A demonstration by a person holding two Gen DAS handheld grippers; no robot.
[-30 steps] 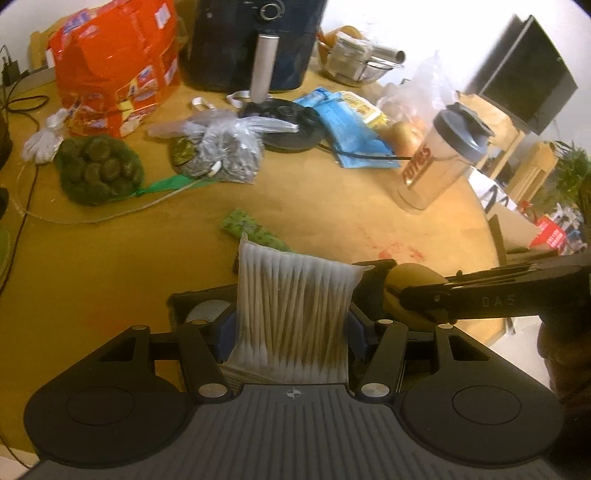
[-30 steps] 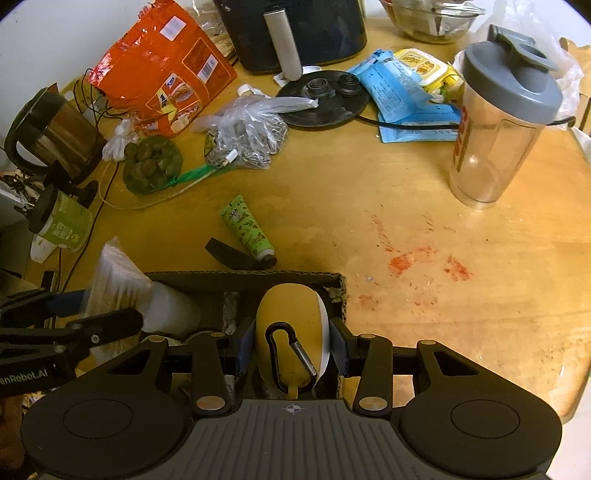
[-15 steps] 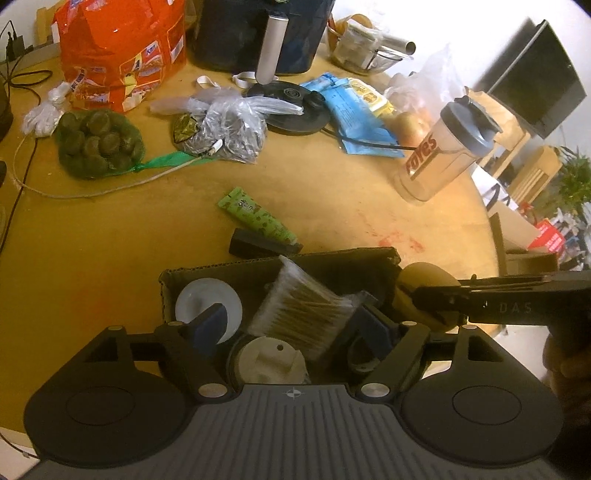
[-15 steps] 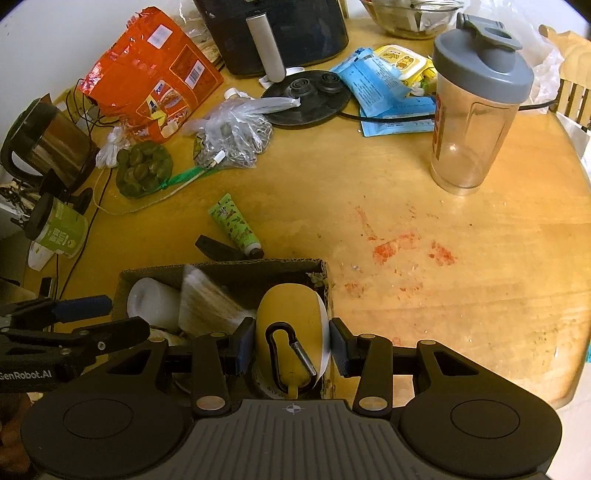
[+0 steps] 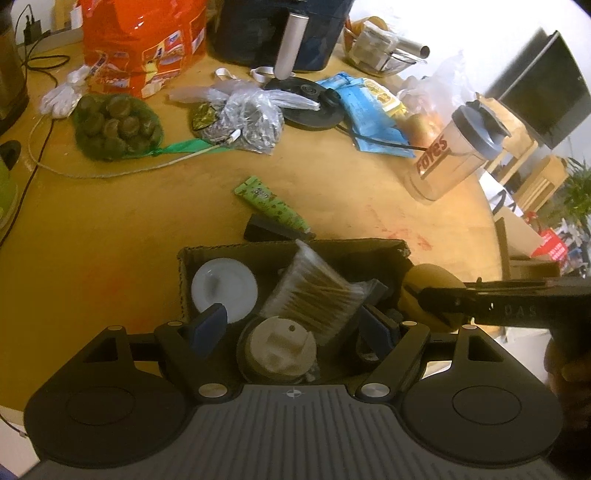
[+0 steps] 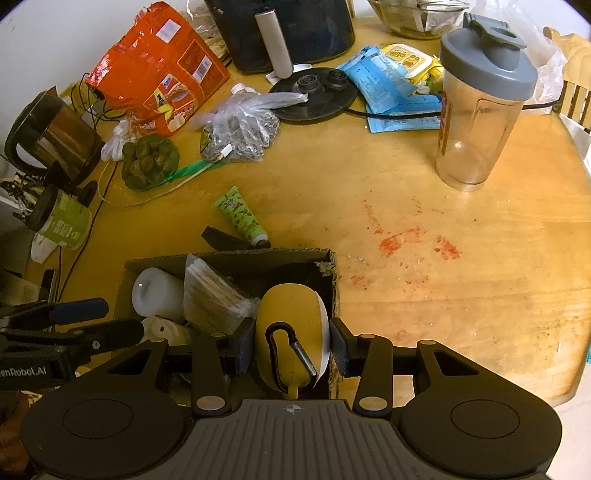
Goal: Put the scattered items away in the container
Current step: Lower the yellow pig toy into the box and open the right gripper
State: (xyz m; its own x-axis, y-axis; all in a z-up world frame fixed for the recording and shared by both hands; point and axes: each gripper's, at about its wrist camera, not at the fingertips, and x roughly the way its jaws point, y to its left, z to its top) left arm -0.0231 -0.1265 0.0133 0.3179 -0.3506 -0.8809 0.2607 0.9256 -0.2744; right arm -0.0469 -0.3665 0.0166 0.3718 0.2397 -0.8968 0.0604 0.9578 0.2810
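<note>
A cardboard box sits at the table's near edge, also seen in the right wrist view. My left gripper hangs open over it. A clear pack of cotton swabs lies tilted inside, free of both pads, beside a white jar and a beige cap. My right gripper is shut on a yellow and white oval case with a carabiner, over the box's right end. A green tube and a flat black item lie on the table just behind the box.
Farther back are a netted bag of brown balls, a clear plastic bag, an orange packet, a black appliance, blue packets and a shaker bottle. A kettle stands left. The table edge curves right.
My left gripper opened and let go of the cotton swab pack, which dropped from upright between the pads to lying in the box. The right gripper kept its hold on the yellow case.
</note>
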